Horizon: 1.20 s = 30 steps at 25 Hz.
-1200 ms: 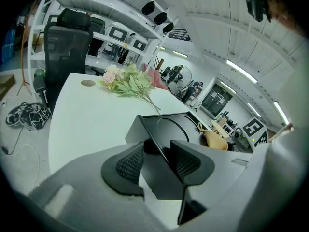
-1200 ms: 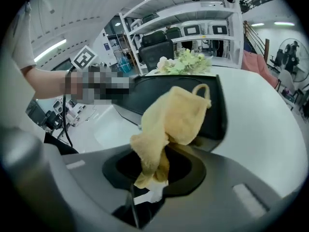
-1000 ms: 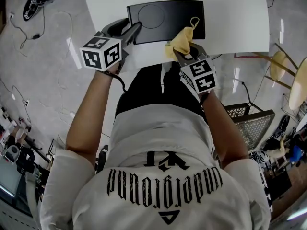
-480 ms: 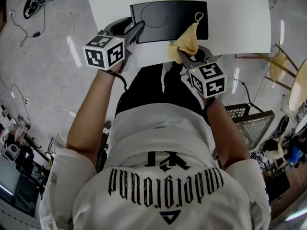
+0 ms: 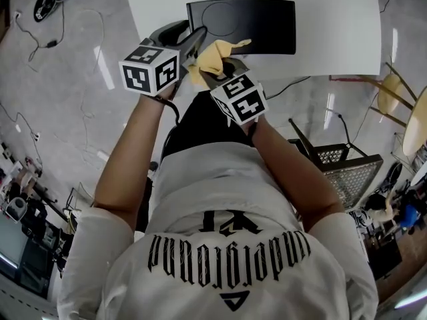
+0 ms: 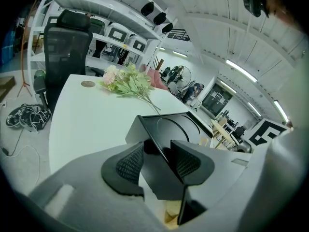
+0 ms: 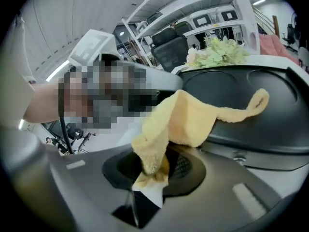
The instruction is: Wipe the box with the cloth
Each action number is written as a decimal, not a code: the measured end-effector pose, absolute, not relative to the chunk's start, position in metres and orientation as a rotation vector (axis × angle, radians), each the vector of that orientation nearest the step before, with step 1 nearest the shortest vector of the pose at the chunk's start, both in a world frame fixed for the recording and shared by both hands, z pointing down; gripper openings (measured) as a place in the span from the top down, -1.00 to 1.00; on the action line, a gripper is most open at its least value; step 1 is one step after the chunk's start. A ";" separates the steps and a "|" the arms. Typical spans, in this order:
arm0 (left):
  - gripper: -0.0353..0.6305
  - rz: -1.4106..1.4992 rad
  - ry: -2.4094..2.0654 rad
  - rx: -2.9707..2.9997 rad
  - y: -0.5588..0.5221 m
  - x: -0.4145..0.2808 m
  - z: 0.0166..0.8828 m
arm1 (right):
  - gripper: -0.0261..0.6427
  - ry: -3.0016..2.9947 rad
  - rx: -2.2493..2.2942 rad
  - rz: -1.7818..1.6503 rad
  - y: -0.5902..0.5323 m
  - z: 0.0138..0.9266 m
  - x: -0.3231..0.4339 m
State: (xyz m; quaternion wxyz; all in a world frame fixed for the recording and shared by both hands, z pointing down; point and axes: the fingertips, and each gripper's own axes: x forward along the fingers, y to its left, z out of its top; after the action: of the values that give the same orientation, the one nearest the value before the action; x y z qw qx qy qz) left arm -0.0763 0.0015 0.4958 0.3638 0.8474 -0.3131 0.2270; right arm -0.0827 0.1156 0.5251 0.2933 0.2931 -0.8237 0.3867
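the black box (image 5: pixel 257 25) lay flat on the white table (image 5: pixel 333 19), close to the edge nearest the person. its near left corner sat between the jaws of the left gripper (image 6: pixel 157 161), which were clamped onto it, a ribbed pad on either side of the corner, bracing the box. the yellow cloth (image 7: pixel 188 120) was draped over the near left part of the box's top, one thin tail trailing out across the dark surface. its bunched lower end was pinched tight in the right gripper (image 7: pixel 157 168), just beside the left one. by my reading the wiping itself was in hand, with the cloth at the left end of the top. the next move would call for the right gripper to drag the cloth across the top with light downward pressure, keeping the fabric flat, while the left one held the corner firm so the box would not slide on the smooth table. farther back a bunch of flowers (image 6: pixel 128 83) lay on the table, well apart from the box.
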 end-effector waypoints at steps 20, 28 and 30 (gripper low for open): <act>0.32 0.614 -0.795 2.198 0.003 -0.078 0.496 | 0.60 -1.998 1.217 1.212 0.117 0.515 0.121; 0.31 0.607 -0.763 2.203 0.001 -0.076 0.496 | 0.60 -1.931 1.118 1.035 0.112 0.519 0.162; 0.30 0.614 -0.748 2.204 0.003 -0.076 0.497 | 0.60 -1.922 1.052 0.965 0.113 0.520 0.164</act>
State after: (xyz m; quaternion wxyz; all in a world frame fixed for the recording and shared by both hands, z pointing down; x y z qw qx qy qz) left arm -0.0758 0.0030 0.4971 0.3590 0.8545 -0.2900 0.2382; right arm 0.1637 0.1129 0.5201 0.3651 0.4090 -0.7474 0.3753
